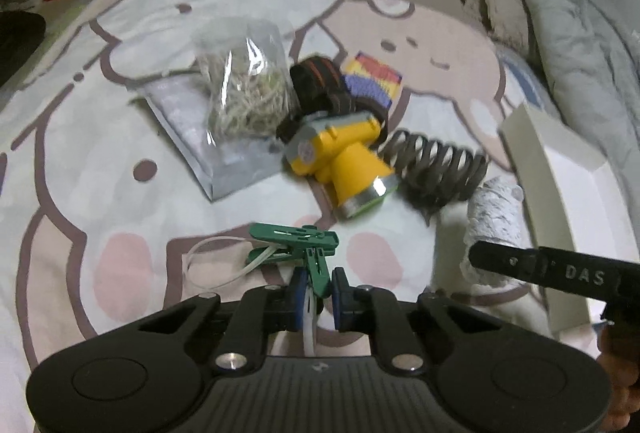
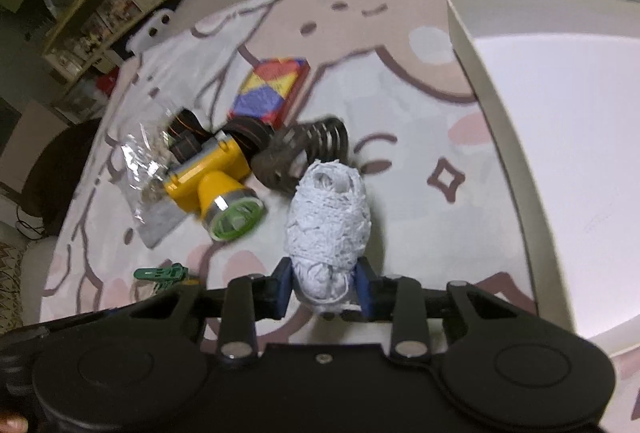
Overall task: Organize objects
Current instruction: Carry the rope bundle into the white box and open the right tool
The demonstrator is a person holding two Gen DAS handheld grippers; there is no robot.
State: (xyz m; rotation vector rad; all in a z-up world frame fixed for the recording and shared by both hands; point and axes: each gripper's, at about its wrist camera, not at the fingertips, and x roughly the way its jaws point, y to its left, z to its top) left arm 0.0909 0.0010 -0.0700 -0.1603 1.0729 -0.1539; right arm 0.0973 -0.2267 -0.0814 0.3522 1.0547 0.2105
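Left hand-held gripper (image 1: 319, 293) clamps the green clip (image 1: 298, 239); right hand-held gripper (image 2: 323, 287) squeezes the white yarn ball (image 2: 328, 225), its arm reading "DAS". Only the right view shows the white box (image 2: 560, 161) interior.

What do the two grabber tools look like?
Each hand-held gripper is black plastic with a wide ribbed body, two round discs at the sides, and silver bolts on its linkage bars. The left hand-held gripper and right hand-held gripper both end in blue pads. In the left view, the right one's black finger shows pale letters, "DAS".
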